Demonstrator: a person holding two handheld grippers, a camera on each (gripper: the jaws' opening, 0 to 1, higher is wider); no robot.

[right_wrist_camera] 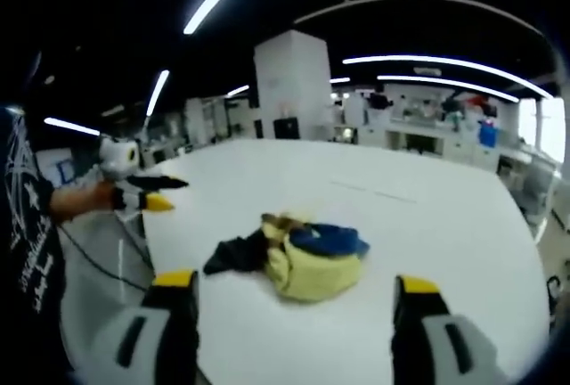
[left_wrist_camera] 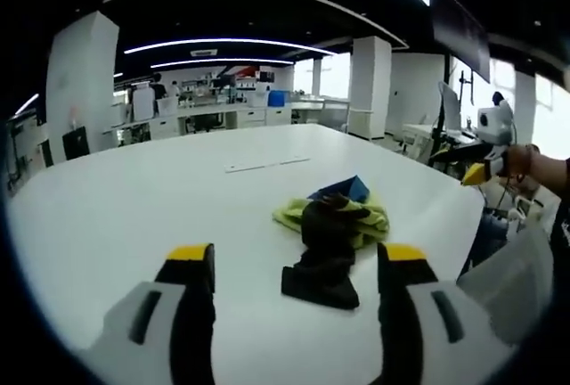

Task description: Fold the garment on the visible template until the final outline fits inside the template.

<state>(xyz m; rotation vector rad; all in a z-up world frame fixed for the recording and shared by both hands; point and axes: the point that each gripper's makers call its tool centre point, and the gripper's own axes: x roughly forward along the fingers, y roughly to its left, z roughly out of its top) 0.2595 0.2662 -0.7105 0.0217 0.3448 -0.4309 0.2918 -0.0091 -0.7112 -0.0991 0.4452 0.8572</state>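
Note:
A crumpled pile of cloth lies on the white table (left_wrist_camera: pixel 134 198): a black piece (left_wrist_camera: pixel 325 256) in front, a yellow-green garment (left_wrist_camera: pixel 367 217) behind it and a blue piece (left_wrist_camera: pixel 346 189) on top. My left gripper (left_wrist_camera: pixel 298 265) hovers open just short of the black piece, holding nothing. In the right gripper view the same yellow garment (right_wrist_camera: pixel 312 271), blue piece (right_wrist_camera: pixel 328 239) and black piece (right_wrist_camera: pixel 233 257) lie ahead of my open, empty right gripper (right_wrist_camera: pixel 296 285). Faint thin template lines (left_wrist_camera: pixel 267 166) (right_wrist_camera: pixel 374 192) mark the table beyond the pile.
The right gripper (left_wrist_camera: pixel 485 169) shows at the table's right edge, held in a hand. The left gripper (right_wrist_camera: pixel 147 196) shows past the table's left edge, with a sleeve beside it. White pillars (left_wrist_camera: pixel 370 86), desks and office chairs stand beyond the table.

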